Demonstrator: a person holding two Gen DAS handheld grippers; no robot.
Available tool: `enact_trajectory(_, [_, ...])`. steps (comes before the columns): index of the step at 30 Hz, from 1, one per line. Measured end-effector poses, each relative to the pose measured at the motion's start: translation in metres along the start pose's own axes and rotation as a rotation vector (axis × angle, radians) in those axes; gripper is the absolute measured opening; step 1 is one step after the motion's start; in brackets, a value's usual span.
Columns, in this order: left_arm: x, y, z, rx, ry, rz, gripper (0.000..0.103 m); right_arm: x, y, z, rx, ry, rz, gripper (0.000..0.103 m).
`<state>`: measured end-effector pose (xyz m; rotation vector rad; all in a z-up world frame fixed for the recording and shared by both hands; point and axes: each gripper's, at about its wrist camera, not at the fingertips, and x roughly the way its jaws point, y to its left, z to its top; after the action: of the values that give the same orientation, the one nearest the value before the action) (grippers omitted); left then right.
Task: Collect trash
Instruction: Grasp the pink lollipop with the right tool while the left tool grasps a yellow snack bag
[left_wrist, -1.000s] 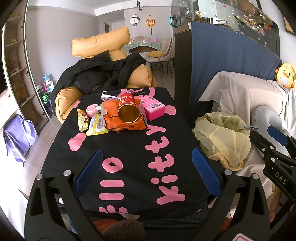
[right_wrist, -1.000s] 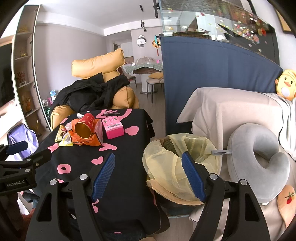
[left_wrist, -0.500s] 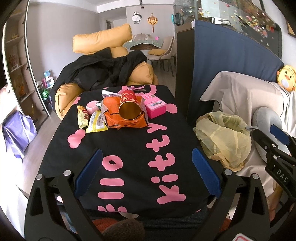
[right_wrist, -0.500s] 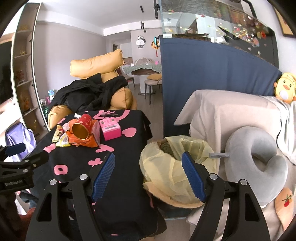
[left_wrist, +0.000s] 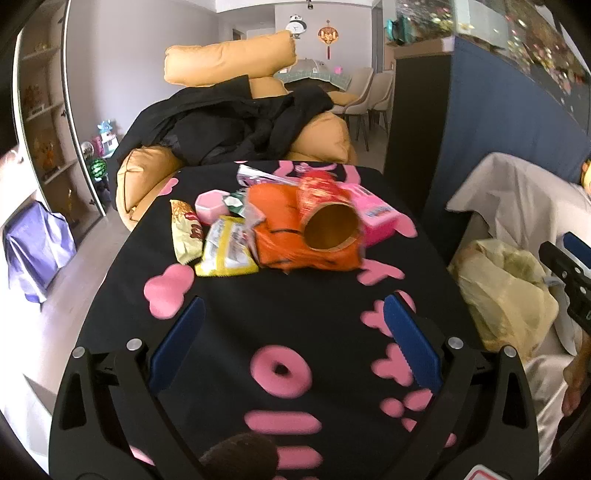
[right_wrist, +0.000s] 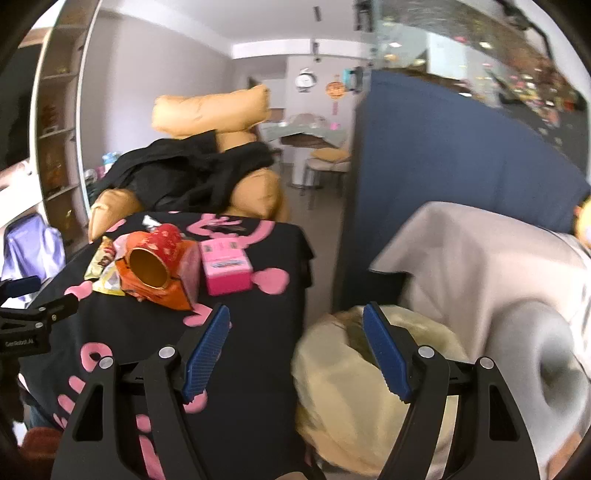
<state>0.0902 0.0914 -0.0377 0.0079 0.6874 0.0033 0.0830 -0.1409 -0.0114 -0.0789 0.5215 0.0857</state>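
Observation:
A pile of trash lies at the far end of the black table (left_wrist: 258, 317): a red paper tube (left_wrist: 327, 216) lying open-end toward me on an orange wrapper (left_wrist: 284, 243), a yellow snack packet (left_wrist: 229, 251), a striped packet (left_wrist: 186, 232) and a pink box (left_wrist: 376, 218). My left gripper (left_wrist: 291, 343) is open and empty above the table, short of the pile. My right gripper (right_wrist: 295, 350) is open and empty between the table edge and the yellow trash bag (right_wrist: 354, 387). The tube (right_wrist: 155, 258) and pink box (right_wrist: 227, 269) also show in the right wrist view.
The yellow bag (left_wrist: 506, 291) sits right of the table beside a beige-covered sofa (right_wrist: 480, 266) with a grey neck pillow (right_wrist: 554, 369). An orange sofa with a black coat (left_wrist: 229, 129) is behind the table. A dark blue partition (right_wrist: 424, 177) stands at right.
My left gripper has moved forward over the table toward the trash pile. My right gripper has moved forward and swung a little left, closer to the table edge and the bag.

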Motion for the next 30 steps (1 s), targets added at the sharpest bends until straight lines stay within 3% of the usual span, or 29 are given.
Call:
enact_trajectory(4, [0.025, 0.048, 0.015, -0.067, 0.005, -0.099, 0.093, 0.037, 0.021, 0.023, -0.042, 0.006, 0.065, 0.071])
enact_trajectory(7, [0.040, 0.083, 0.023, -0.109, -0.040, -0.088, 0.094, 0.071, 0.041, 0.044, -0.119, 0.005, 0.108, 0.071])
enact_trajectory(9, [0.051, 0.096, 0.028, -0.089, -0.059, -0.041, 0.094, 0.097, 0.052, 0.057, -0.164, 0.017, 0.145, 0.071])
enact_trajectory(14, [0.085, 0.128, 0.050, -0.114, 0.014, -0.061, 0.094, 0.177, 0.063, 0.096, -0.213, 0.109, 0.289, 0.071])
enact_trajectory(19, [0.114, 0.152, 0.075, -0.155, 0.018, -0.052, 0.093, 0.261, 0.067, 0.127, -0.282, 0.179, 0.313, 0.071])
enact_trajectory(21, [0.125, 0.157, 0.078, -0.163, 0.022, -0.038, 0.088, 0.292, 0.066, 0.133, -0.271, 0.202, 0.324, 0.071])
enact_trajectory(25, [0.147, 0.173, 0.080, -0.214, 0.046, -0.027, 0.085, 0.332, 0.078, 0.138, -0.341, 0.210, 0.314, 0.071])
enact_trajectory(30, [0.163, 0.188, 0.088, -0.264, 0.072, -0.057, 0.083, 0.371, 0.117, 0.152, -0.507, 0.216, 0.407, 0.071])
